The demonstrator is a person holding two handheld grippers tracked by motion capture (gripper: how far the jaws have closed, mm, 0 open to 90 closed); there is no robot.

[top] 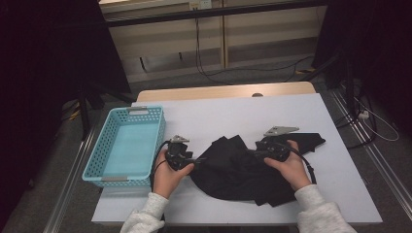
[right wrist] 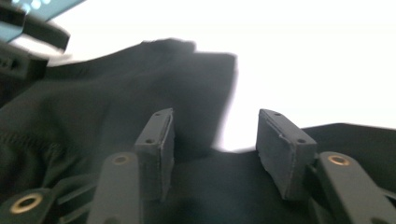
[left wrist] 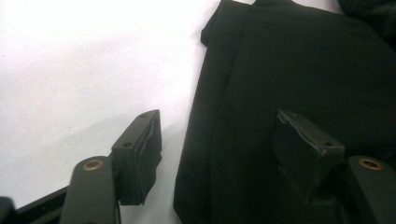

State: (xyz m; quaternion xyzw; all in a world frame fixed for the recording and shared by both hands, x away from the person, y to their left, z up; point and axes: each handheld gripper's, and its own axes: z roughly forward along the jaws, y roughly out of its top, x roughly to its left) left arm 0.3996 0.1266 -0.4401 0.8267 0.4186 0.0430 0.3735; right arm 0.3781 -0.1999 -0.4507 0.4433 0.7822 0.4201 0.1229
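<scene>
A black garment [top: 243,167] lies crumpled on the white table top [top: 218,116], in front of the person. My left gripper [top: 190,164] sits at its left edge, held in the left hand. In the left gripper view its jaws stand apart over the cloth's folded edge [left wrist: 261,93], with one pad [left wrist: 140,154] above the bare table and nothing pressed between them. My right gripper [top: 253,151] rests over the garment's right part. In the right gripper view its pads [right wrist: 161,144] are spread, and black cloth [right wrist: 107,102] lies beneath and beyond them, ungripped.
A light blue perforated basket [top: 125,145] stands on the table's left side, close beside the left hand. A strip of wood [top: 223,91] shows at the table's far edge. Cables [top: 252,68] run over the floor behind.
</scene>
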